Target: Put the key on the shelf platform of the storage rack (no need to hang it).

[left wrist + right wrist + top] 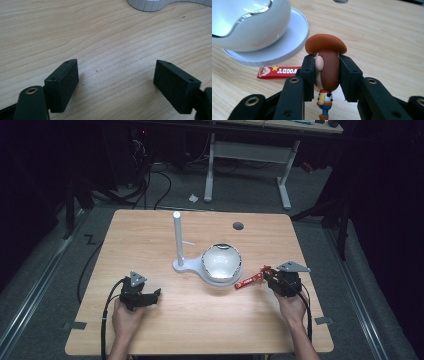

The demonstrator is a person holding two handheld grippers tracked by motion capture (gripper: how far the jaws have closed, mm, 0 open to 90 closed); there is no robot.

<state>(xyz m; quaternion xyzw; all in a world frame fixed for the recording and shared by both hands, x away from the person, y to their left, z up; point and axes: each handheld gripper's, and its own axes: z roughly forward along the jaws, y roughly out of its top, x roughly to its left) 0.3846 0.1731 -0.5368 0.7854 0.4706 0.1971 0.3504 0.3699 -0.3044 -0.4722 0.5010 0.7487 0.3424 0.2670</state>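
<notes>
Two tools work over the wooden surface (200,320). Right tool (327,72) pinches the cowboy figure (327,70) by its head, pads pressed on both sides, with the red strap (277,72) trailing toward the white lamp base (287,45) near the surface's middle. Left tool (116,82) hovers with its pads spread wide, nothing between them, well apart from the figure.

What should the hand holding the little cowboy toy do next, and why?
Probably lift the brown-hatted cowboy figure toward the white post stand. The right gripper clamps its head, and its red fabric strap trails on the wooden table beside the stand's base.
</notes>
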